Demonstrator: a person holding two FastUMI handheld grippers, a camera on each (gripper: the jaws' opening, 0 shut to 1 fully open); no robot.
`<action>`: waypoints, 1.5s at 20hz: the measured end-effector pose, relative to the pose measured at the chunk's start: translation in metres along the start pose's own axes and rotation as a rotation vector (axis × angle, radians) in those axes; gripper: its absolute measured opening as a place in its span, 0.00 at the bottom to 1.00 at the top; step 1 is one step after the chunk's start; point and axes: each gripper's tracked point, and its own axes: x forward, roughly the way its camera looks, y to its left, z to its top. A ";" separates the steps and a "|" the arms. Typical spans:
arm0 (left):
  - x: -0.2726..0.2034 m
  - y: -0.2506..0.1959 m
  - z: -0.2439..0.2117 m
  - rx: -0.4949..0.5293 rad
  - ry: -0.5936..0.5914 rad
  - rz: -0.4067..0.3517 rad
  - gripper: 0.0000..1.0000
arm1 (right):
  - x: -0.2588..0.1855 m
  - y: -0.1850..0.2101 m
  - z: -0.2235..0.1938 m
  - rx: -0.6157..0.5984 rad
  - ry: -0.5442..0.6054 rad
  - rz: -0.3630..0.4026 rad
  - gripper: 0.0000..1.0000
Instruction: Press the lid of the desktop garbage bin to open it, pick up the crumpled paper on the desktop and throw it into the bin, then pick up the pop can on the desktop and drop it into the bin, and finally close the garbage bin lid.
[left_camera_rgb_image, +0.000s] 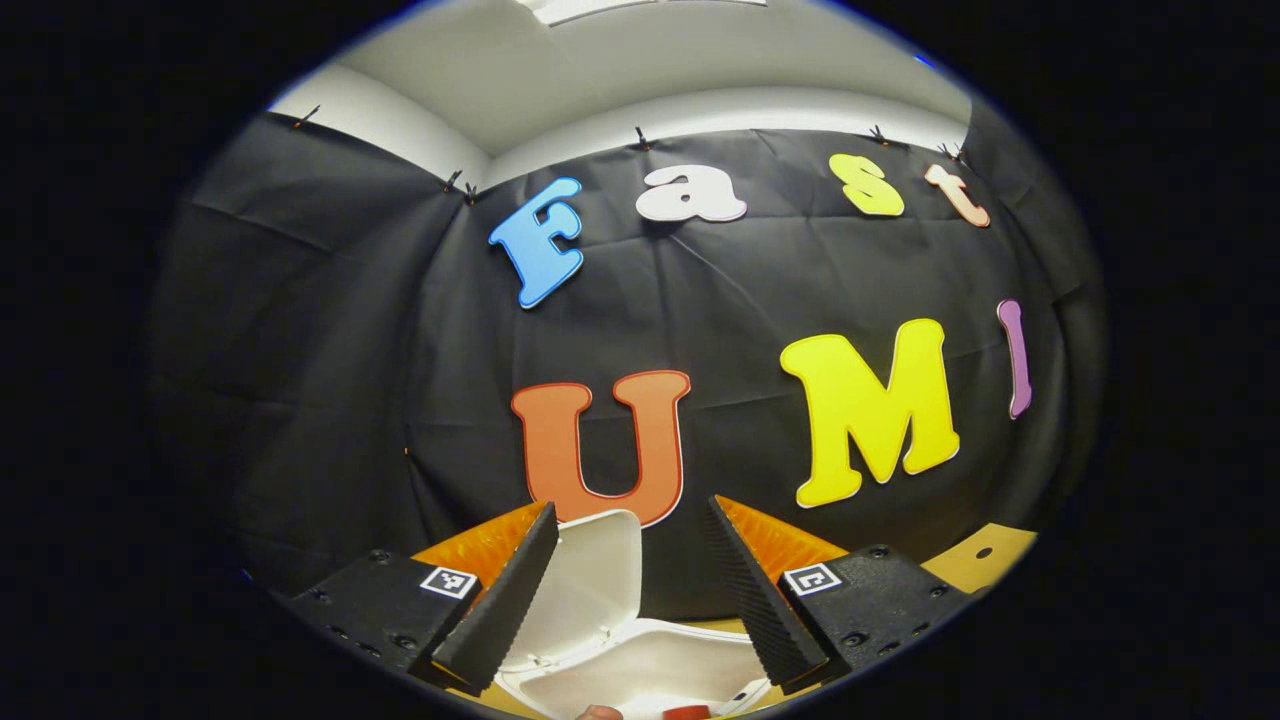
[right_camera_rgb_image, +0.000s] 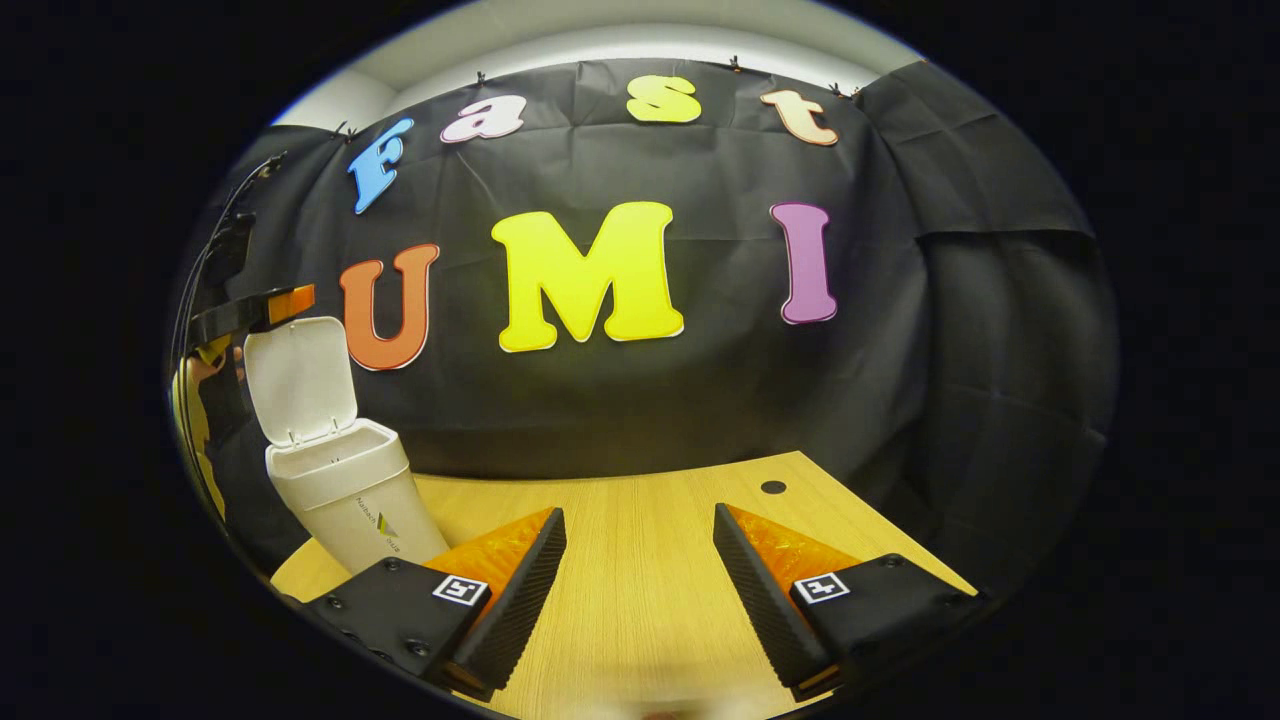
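The white desktop bin (right_camera_rgb_image: 345, 495) stands at the table's left end with its lid (right_camera_rgb_image: 300, 380) swung up and upright. My left gripper (left_camera_rgb_image: 630, 505) hovers open just above the bin's mouth (left_camera_rgb_image: 640, 665), its fingers either side of the raised lid (left_camera_rgb_image: 590, 580), touching nothing. From the right gripper view the left gripper (right_camera_rgb_image: 255, 308) is a dark shape over the lid's top edge. At the lower edge of the left gripper view, a red scrap (left_camera_rgb_image: 685, 712) lies inside the bin, too small to identify. My right gripper (right_camera_rgb_image: 638, 510) is open and empty over bare wood.
The wooden table (right_camera_rgb_image: 650, 560) runs to the right and ends at a corner with a small dark cable hole (right_camera_rgb_image: 773, 487). Black cloth closes the booth behind and on both sides. A yellow sleeve (right_camera_rgb_image: 190, 400) shows left of the bin.
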 end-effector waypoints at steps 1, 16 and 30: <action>0.005 0.003 0.003 0.002 0.000 0.003 0.95 | 0.000 0.001 0.000 0.000 0.000 0.001 0.95; 0.061 0.067 -0.040 -0.170 0.177 0.113 0.98 | 0.003 -0.003 -0.008 0.030 0.035 -0.017 0.95; 0.005 -0.005 -0.053 -0.186 0.203 0.008 0.96 | 0.003 -0.002 -0.017 0.043 0.065 0.022 0.95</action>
